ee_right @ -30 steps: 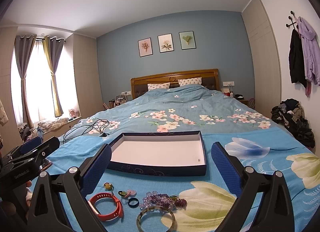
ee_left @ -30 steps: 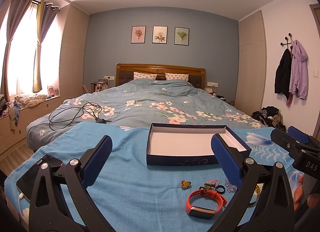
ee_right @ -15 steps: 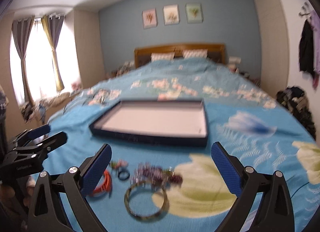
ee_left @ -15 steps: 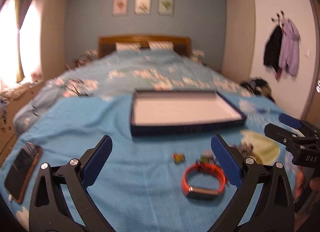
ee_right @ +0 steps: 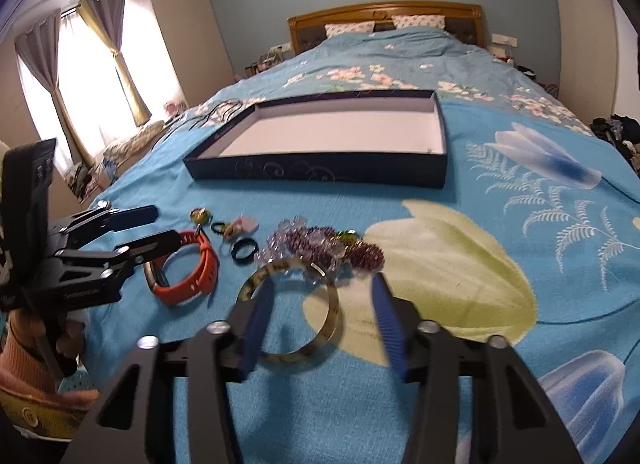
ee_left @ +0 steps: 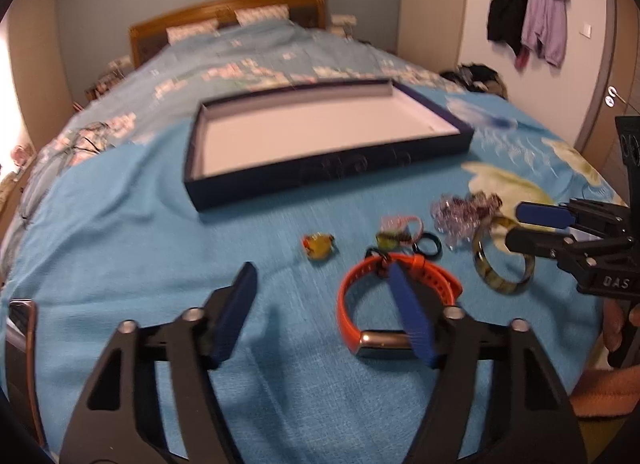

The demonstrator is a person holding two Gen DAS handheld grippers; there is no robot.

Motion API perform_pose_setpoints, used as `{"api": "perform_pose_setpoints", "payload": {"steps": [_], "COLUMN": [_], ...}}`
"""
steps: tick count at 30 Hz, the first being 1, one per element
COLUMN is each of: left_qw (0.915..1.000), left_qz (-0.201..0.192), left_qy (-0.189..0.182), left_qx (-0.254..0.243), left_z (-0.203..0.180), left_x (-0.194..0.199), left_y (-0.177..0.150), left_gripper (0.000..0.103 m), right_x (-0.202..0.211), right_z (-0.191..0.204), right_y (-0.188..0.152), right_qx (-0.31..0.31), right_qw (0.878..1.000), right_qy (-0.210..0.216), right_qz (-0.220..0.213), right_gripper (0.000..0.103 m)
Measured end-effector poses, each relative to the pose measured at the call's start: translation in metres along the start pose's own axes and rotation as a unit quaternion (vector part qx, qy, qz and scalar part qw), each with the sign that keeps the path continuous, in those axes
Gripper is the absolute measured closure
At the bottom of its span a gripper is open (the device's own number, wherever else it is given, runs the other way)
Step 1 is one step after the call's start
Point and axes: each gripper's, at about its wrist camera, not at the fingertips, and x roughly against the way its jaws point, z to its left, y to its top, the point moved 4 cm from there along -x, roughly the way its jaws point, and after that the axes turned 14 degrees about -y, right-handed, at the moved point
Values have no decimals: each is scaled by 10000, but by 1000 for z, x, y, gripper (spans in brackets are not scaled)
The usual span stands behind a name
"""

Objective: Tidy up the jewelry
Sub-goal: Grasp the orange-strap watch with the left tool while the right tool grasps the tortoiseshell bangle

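Jewelry lies in a loose row on the blue bedspread in front of a shallow dark-blue box (ee_left: 328, 179) with a white, bare inside. My left gripper (ee_left: 320, 274) hovers low over an orange wristband (ee_left: 345, 306). Its jaws are closing, with the band's left strap between them and no pad touching it. My right gripper (ee_right: 320, 284) hangs over a green-gold bangle (ee_right: 334, 318), jaws closing around the bangle's right rim without pressing it. Purple bead bracelets (ee_right: 320, 244), a black ring (ee_right: 244, 252), a pink piece (ee_right: 242, 225) and a yellow charm (ee_left: 318, 248) lie beside them.
A phone (ee_left: 20, 328) rests at the bedspread's left edge. A black cable (ee_right: 224, 109) lies on the bed beyond the box (ee_right: 320, 173). Coats (ee_left: 528, 31) hang on wall hooks to the right, above a pile of clothes on the floor.
Both grippers have tipped downward and sunk toward the jewelry. Their jaws, wide apart before, now stand much narrower. No piece has moved.
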Motion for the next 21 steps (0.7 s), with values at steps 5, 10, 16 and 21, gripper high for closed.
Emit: {"api": "perform_pose_setpoints", "payload": {"steps": [5, 10, 16, 21], "left_qw": [9995, 9983, 9976, 9964], "left_qz": [225, 363, 484, 582], "left_qy": [-225, -462, -472, -528], "left_qx": [-19, -42, -163, -332], "left_z": [-1, -8, -13, -14], "left_x": [-9, -9, -7, -6], "left_y": [-2, -2, -5, -6], "left_gripper": [62, 84, 94, 67], "right_x": [-6, -6, -2, -2], "right_z": [3, 1, -3, -4], "right_y": [-2, -1, 3, 8], "right_qx": [132, 169, 127, 136], "right_qw": [9998, 9995, 9993, 9993], "right_qy": [39, 112, 259, 292], "right_qz": [157, 236, 217, 180], "right_gripper": [85, 96, 97, 97]}}
